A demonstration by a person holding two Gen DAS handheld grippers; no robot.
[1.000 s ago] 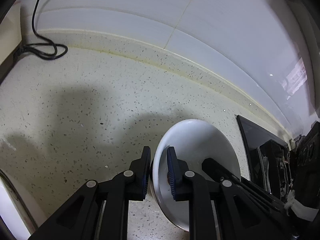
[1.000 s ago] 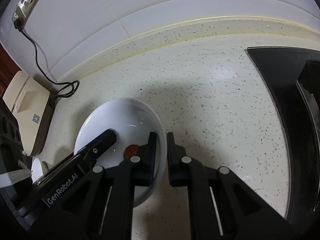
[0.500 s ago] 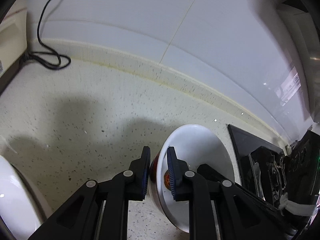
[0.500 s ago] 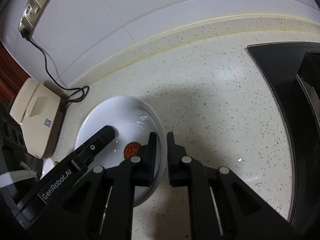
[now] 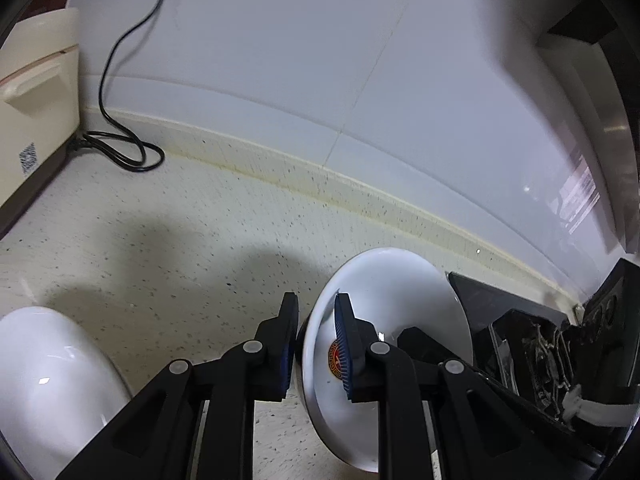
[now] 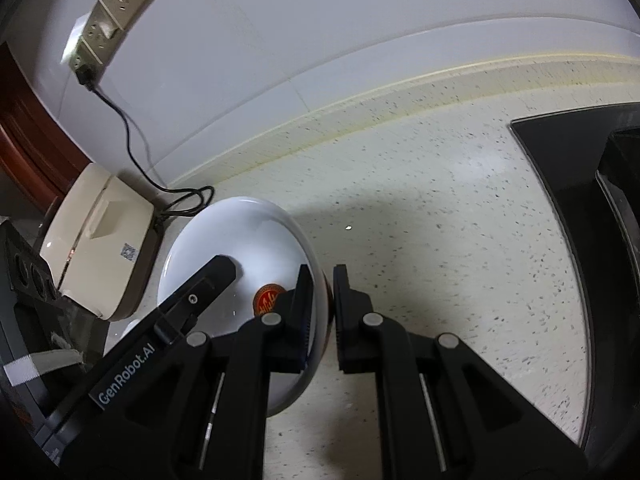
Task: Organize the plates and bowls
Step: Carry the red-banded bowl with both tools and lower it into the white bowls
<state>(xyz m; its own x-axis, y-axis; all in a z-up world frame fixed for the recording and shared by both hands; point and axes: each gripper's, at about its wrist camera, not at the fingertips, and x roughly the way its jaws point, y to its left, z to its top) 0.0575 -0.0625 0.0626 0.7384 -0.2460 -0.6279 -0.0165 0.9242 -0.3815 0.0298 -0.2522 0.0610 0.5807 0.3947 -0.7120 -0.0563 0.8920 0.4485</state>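
A white bowl (image 5: 394, 300) with a red-and-gold emblem in its bottom hangs above the speckled counter, held by both grippers at once. My left gripper (image 5: 316, 344) is shut on its left rim, one pad inside and one outside. My right gripper (image 6: 320, 312) is shut on the opposite rim of the same white bowl (image 6: 240, 240). The left gripper's finger (image 6: 200, 280) reaches into the bowl in the right wrist view. A second white dish (image 5: 52, 384) lies on the counter at the lower left of the left wrist view.
A cream appliance (image 6: 100, 240) stands at the counter's left end, its black cord (image 5: 120, 152) running up to a wall socket (image 6: 108, 20). A black stove top (image 6: 580, 200) fills the right side. White tiled wall runs behind the counter (image 6: 440, 208).
Both grippers have lifted the bowl off the counter and tilted upward. More wall, the socket and the cream appliance have come into view, and the second white dish has appeared at lower left.
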